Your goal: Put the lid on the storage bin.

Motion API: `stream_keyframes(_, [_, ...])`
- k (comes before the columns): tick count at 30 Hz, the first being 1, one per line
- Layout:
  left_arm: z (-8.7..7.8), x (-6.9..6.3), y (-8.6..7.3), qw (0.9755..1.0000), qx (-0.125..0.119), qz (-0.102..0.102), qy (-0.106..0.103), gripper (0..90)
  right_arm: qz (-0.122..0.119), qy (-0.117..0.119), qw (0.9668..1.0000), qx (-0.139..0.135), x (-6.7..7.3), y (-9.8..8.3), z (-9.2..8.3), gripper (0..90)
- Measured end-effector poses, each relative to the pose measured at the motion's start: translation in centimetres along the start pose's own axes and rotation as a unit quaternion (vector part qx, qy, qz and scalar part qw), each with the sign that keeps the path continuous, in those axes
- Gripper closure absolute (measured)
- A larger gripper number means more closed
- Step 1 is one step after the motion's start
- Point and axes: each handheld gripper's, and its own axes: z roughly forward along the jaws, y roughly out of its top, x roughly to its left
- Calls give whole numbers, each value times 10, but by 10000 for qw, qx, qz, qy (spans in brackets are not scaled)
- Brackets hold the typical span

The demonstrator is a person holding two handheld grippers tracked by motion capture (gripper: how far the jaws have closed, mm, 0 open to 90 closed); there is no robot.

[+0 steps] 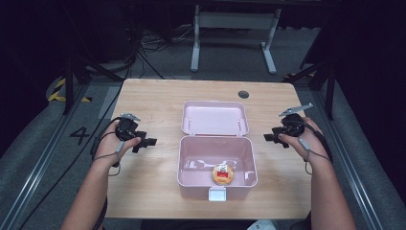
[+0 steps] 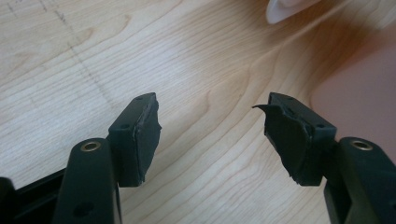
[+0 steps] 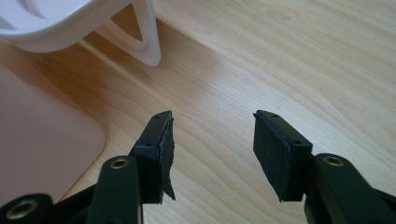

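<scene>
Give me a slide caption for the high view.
Open pink plastic box on wooden table, small orange round item inside, flanked by open left gripper and right gripper.

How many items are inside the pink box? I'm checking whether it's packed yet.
1: a small round orange item on the floor of the open pink box, near its front wall. Nothing else visible inside.

Box mid-bench, tongs flanking

Box (image 1: 216, 163) is sitting at bench (image 1: 153, 96) centre w/ lid (image 1: 215, 118) lying open behind it. Round item (image 1: 222, 175) is lying in box, near front. Left tongs (image 1: 149, 142) & right tongs (image 1: 269, 137) are flanking box, both apart from it.
</scene>
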Motion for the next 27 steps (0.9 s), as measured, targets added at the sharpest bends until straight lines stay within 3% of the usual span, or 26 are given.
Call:
stream_keyframes(5, [-2,-6,10,9996,-224,48,-182,357,28,-79,10000,-11,-2,-3,-2,475])
stream_keyframes(9, [-4,-15,29,9985,-450,90,-311,346,44,-134,9999,-41,-2,-5,-5,473])
stream_keyframes(14, [3,-22,45,9973,-653,153,-288,346,59,-178,9998,9,-2,-10,-5,472])
stream_keyframes(19, [11,-25,59,9971,-690,181,-248,343,51,-207,9998,60,-1,-14,-4,472])
stream_keyframes(27, [24,-23,80,9946,-947,-84,-415,340,106,-372,9993,-1,-3,-22,-9,444])
